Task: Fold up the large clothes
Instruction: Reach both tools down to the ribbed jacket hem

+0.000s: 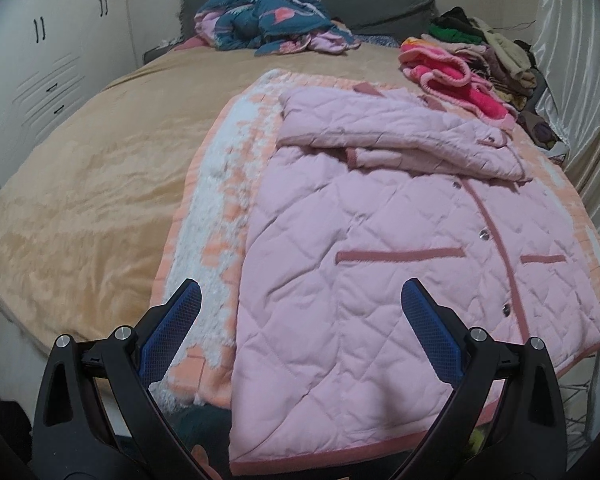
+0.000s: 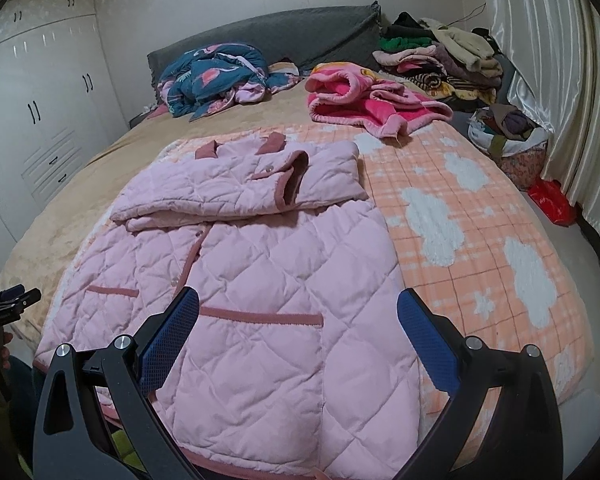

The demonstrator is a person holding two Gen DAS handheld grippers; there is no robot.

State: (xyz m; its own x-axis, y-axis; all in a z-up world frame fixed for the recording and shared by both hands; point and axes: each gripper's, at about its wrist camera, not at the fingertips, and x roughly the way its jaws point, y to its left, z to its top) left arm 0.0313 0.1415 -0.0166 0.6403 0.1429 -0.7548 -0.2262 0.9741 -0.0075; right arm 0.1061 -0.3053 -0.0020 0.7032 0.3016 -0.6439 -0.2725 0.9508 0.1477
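Observation:
A pink quilted jacket (image 1: 380,248) (image 2: 252,280) with darker pink trim and snap buttons lies front-up on the bed, hem toward me. Both sleeves are folded across its chest, one cuff (image 2: 290,178) on top. My left gripper (image 1: 302,292) hovers open above the hem's left part, holding nothing. My right gripper (image 2: 298,300) hovers open over the jacket's lower right, near a pocket trim (image 2: 260,316), also holding nothing. The left gripper's tip (image 2: 14,296) shows at the right wrist view's left edge.
The jacket rests on an orange checked blanket with white clouds (image 2: 460,216) over a tan bedspread (image 1: 92,168). Behind are a bright pink garment (image 2: 364,100), a teal quilt heap (image 2: 212,76), a stack of clothes (image 2: 440,56), a full bag (image 2: 508,132), a curtain (image 2: 560,80) and white wardrobes (image 2: 40,100).

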